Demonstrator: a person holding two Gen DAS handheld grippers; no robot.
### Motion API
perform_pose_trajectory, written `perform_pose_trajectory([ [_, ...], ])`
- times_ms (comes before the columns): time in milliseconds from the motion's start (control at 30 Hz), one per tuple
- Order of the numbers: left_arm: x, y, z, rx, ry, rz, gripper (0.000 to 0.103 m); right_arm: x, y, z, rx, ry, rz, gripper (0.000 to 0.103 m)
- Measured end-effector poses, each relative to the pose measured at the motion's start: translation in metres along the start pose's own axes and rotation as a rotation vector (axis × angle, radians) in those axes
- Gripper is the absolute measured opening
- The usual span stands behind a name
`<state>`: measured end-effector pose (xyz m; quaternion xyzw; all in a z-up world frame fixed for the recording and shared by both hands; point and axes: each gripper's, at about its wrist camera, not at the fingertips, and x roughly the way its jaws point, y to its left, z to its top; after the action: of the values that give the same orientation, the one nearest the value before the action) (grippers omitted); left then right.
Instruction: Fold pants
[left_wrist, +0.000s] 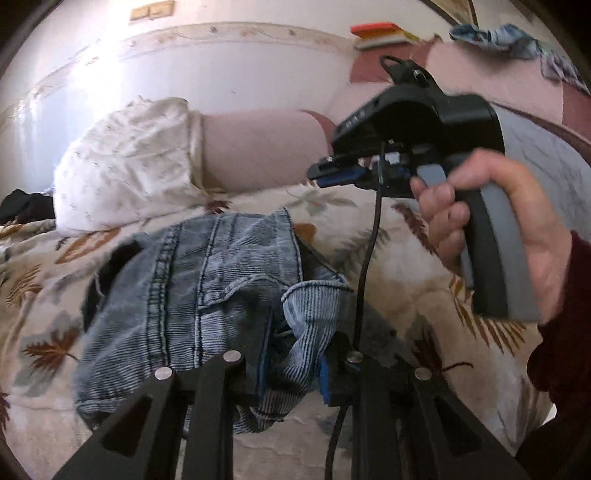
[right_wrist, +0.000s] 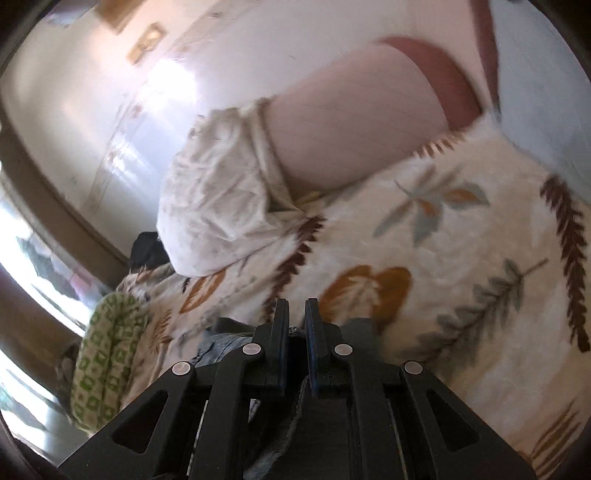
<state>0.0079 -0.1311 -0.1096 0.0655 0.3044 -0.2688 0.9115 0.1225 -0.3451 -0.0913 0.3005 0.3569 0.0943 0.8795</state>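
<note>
Now | faded blue denim pants (left_wrist: 207, 295) bunched on leaf-print bed blanket (left_wrist: 388, 236) — unfolded yet | our left gripper (left_wrist: 293, 380) pinches denim | right gripper (right_wrist: 296, 325) nearly closed — contents unclear

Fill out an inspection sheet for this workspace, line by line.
Surface: bed with leaf-print blanket, rumpled.
Job's things: denim pants, bunched, lying on the blanket.
Clutter: white pillow; pink bolster; green-patterned cloth at the bed's edge; blue clothing heaped far back.
Grippers: left gripper has denim between its jaws; right gripper, jaws nearly closed, denim bunched at their base, held in right hand.
Cables: black cable hangs from the right gripper across the pants.
Surroundings: pale wall with border trim.
</note>
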Motion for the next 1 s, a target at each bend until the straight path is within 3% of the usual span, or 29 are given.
perform_pose_trajectory([
  [133, 0.001, 0.005, 0.0, 0.019, -0.008, 0.0, 0.023, 0.012, -0.013, -0.001, 0.076, 0.136, 0.064, 0.015],
  [200, -0.002, -0.001, -0.004, 0.017, -0.007, -0.005, 0.023, 0.016, -0.019, -0.007, 0.112, 0.178, 0.097, 0.038],
  [233, -0.003, -0.002, -0.004, 0.019, -0.009, -0.005, 0.023, 0.018, -0.021, -0.01, 0.127, 0.181, 0.095, 0.055],
  [267, -0.006, -0.007, -0.006, 0.025, -0.012, -0.006, 0.023, 0.019, -0.022, -0.013, 0.146, 0.18, 0.099, 0.063],
  [367, -0.008, -0.007, -0.009, 0.029, -0.017, -0.012, 0.023, 0.029, -0.022, -0.024, 0.196, 0.239, 0.16, 0.067],
  [467, -0.012, -0.011, -0.01, 0.034, -0.018, -0.029, 0.022, 0.038, -0.016, -0.034, 0.168, 0.281, 0.097, 0.071],
  [533, -0.013, -0.015, -0.011, 0.047, -0.02, -0.041, 0.02, 0.047, -0.016, -0.042, 0.187, 0.329, 0.123, 0.071],
  [600, -0.013, -0.02, -0.011, 0.065, -0.02, -0.046, 0.02, 0.053, -0.012, -0.049, 0.207, 0.349, 0.192, 0.07],
  [633, -0.012, -0.022, -0.011, 0.072, -0.022, -0.042, 0.02, 0.054, -0.007, -0.05, 0.183, 0.351, 0.2, 0.054],
  [667, -0.011, -0.023, -0.009, 0.073, -0.021, -0.041, 0.02, 0.053, 0.002, -0.051, 0.127, 0.336, 0.185, 0.017],
  [700, -0.011, -0.023, -0.009, 0.069, -0.019, -0.045, 0.02, 0.05, 0.01, -0.05, 0.077, 0.318, 0.162, 0.01],
  [867, -0.019, -0.022, 0.003, 0.103, -0.01, -0.059, 0.02, 0.043, 0.021, -0.048, -0.01, 0.264, 0.077, 0.008],
  [1000, -0.031, -0.009, 0.008, 0.142, 0.013, -0.052, 0.021, 0.039, 0.007, -0.04, -0.002, 0.203, 0.009, 0.007],
])
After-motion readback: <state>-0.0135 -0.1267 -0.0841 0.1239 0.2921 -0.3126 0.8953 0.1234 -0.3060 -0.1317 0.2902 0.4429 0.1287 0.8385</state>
